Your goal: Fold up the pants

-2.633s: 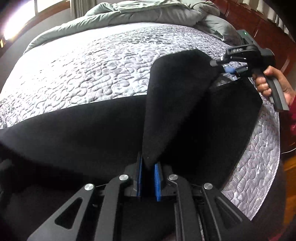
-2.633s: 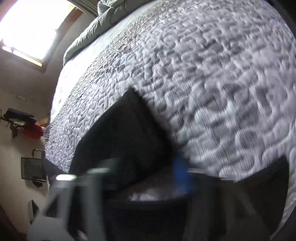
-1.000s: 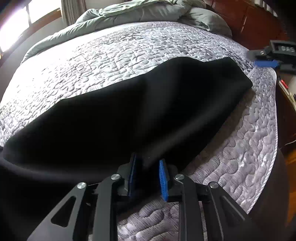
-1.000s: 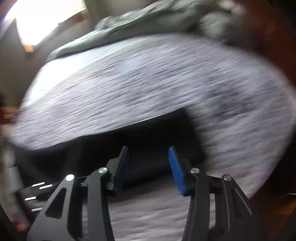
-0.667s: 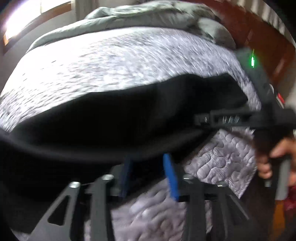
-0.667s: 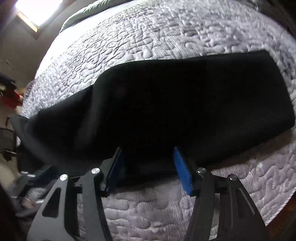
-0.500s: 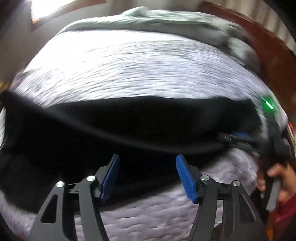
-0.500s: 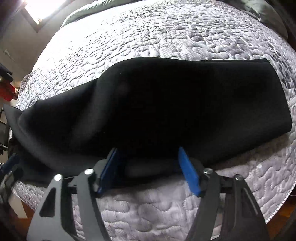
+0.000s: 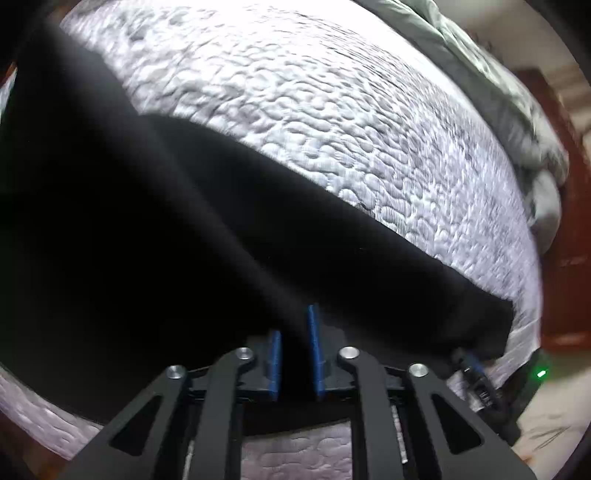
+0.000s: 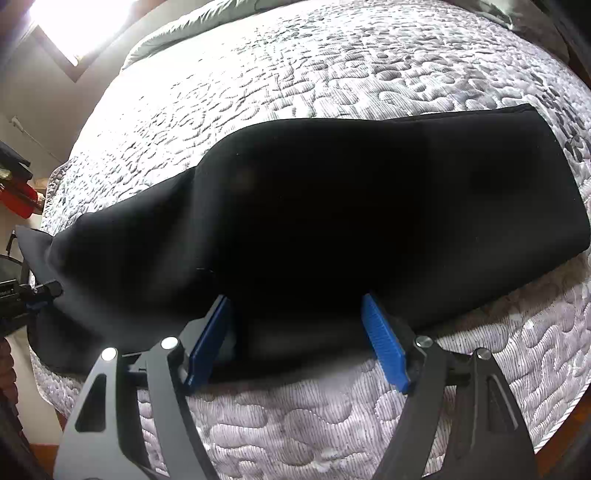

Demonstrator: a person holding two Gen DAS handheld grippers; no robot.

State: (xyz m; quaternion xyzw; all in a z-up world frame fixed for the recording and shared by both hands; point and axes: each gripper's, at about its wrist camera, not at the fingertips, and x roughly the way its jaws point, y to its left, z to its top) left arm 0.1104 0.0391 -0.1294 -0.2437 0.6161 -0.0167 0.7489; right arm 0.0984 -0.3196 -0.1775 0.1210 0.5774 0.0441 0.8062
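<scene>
The black pants lie folded lengthwise across the quilted bed. In the left wrist view the pants fill the left and middle. My left gripper is shut on the pants' near edge, with black cloth between its blue pads. It also shows at the left edge of the right wrist view, holding the pants' left end. My right gripper is open, its blue pads wide apart at the pants' near edge, with nothing between them.
The grey-white quilted bedspread covers the bed. A rumpled grey-green duvet lies at the head. A dark wooden headboard stands beyond it. A bright window is at the far left. The bed's near edge drops off close by.
My left gripper opened, moved to the pants' left end and shut on the cloth there. My right gripper let go earlier and now rests open at the near edge.
</scene>
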